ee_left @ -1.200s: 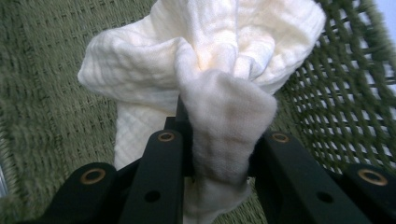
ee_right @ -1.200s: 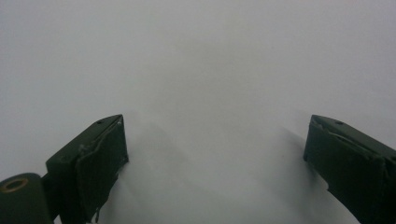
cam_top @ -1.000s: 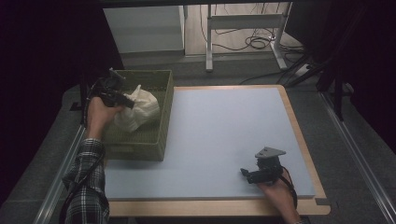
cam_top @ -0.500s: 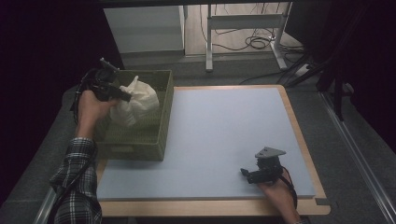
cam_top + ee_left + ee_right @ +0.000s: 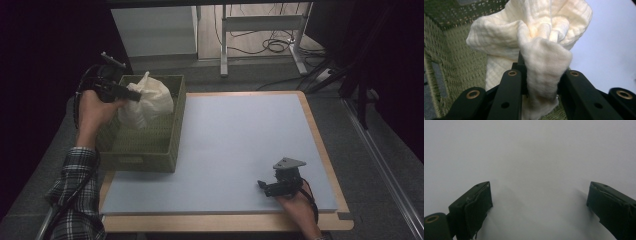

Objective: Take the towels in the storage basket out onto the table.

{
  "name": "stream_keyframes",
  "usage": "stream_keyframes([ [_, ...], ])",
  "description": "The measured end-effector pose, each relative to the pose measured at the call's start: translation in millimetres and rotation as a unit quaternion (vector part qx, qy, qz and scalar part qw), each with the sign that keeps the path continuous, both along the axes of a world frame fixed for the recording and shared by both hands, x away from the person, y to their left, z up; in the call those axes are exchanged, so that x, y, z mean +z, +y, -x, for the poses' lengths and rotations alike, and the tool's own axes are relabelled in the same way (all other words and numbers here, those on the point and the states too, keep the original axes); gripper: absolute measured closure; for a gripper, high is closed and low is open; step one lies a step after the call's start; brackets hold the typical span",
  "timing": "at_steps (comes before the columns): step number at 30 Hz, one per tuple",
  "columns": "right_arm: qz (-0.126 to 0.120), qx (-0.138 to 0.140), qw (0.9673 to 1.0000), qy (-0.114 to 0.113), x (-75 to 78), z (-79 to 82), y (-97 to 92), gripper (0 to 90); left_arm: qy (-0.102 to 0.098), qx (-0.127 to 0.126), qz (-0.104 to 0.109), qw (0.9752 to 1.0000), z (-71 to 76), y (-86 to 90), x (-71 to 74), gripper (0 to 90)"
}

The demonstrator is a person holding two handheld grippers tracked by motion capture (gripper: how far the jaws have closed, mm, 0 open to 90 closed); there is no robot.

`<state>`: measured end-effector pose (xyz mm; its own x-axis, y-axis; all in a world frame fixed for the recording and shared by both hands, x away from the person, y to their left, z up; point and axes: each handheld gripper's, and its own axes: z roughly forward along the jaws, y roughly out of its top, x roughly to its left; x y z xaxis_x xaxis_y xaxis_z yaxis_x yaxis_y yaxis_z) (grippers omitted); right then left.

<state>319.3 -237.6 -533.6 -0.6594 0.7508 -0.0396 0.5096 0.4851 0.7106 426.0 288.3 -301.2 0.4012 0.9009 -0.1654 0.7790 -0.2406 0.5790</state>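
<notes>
A crumpled cream cloth (image 5: 147, 100) hangs above the green woven basket (image 5: 150, 150) at the table's left. My left gripper (image 5: 131, 95) is shut on a bunched fold of it; in the left gripper view the cloth (image 5: 541, 50) fills the gap between the black jaws, with the basket wall (image 5: 451, 62) behind. My right gripper (image 5: 263, 186) rests low near the table's front right, held by a hand. In the right gripper view its jaws stand wide apart, the right gripper (image 5: 539, 202) open over the bare pale surface.
The pale blue mat (image 5: 240, 145) covers the wooden-edged table (image 5: 325, 145). Behind the table stand a grey cabinet (image 5: 155, 30) and a metal frame with cables (image 5: 265, 30) on the floor. Dark surroundings lie to the left and right.
My left gripper has risen with the cloth, lifting it higher above the basket and a little toward the back. The right gripper has stayed where it was.
</notes>
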Motion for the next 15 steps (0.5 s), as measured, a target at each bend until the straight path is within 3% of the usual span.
stream_keyframes([
  [10, 0.0, 0.001, 1.0, 0.0, 0.0, 0.0, -0.1, 6.1, -0.02, -0.029, 0.012, 0.9993, 4.0, -22.6, 21.7, 75.8],
  [15, 0.0, 0.001, 1.0, 0.001, 0.2, 0.1, -0.2, 6.1, -0.024, -0.053, 0.008, 0.9983, 0.7, -48.4, 26.3, 75.7],
])
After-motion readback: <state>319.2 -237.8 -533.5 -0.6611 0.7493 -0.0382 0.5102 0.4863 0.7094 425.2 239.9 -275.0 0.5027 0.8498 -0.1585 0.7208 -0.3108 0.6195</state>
